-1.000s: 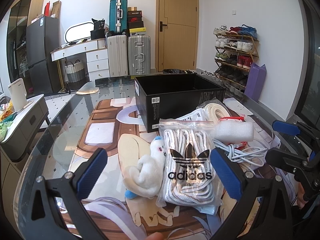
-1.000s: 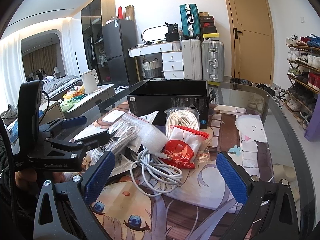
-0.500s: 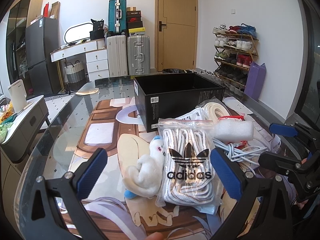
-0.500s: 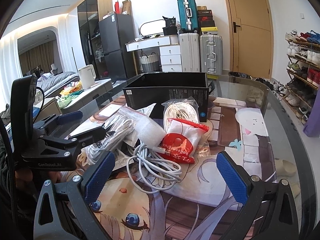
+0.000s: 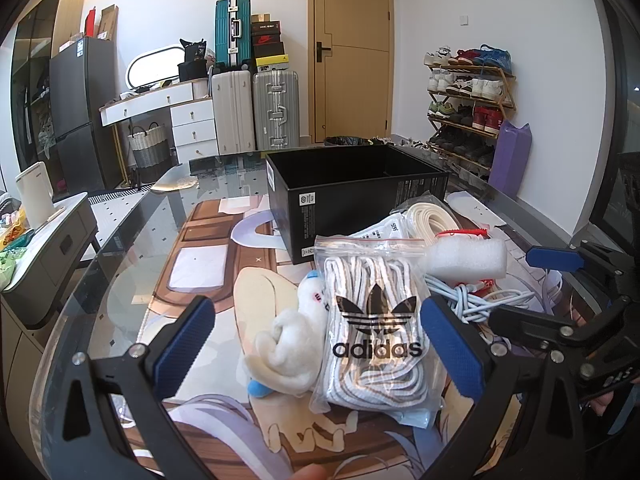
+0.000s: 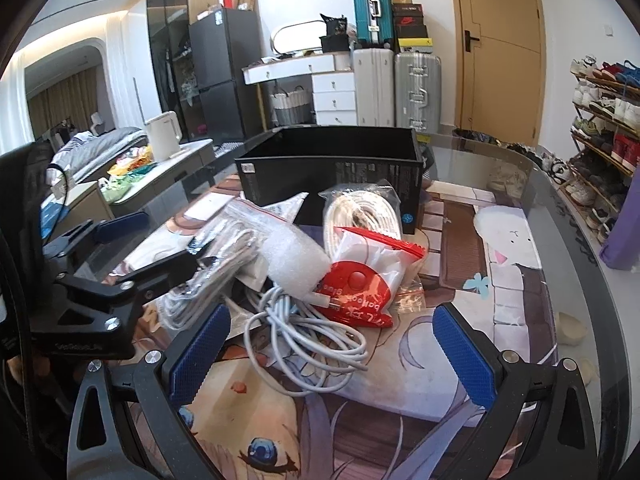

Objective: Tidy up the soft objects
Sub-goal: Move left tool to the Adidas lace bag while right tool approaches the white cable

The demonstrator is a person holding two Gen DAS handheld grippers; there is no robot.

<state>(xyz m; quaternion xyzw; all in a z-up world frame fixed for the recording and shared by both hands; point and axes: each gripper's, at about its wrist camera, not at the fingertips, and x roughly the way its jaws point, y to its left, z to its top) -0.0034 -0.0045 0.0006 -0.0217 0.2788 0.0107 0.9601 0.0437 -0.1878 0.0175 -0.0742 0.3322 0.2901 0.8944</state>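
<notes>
Laces bag (image 5: 374, 332) unmoved (right gripper (image 6: 332, 348) now nearer the pile).

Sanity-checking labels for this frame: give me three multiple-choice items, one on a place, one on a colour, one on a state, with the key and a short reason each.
1. Where does the white plush toy lie?
A. inside the black box
B. on the table, against the left side of the adidas lace bag
C. on the foam block

2. What colour are the gripper pads?
A. blue
B. red
C. yellow

3. What state is the left gripper in?
A. shut on the cable
B. shut on the plush toy
C. open, holding nothing

Key: 1 B, the toy rests beside the adidas lace bag in front of the black box. 2 A, the pads on the left gripper and on the right gripper are blue. 3 C, its jaws stand wide apart, with the toy and the bag lying free between them.
</notes>
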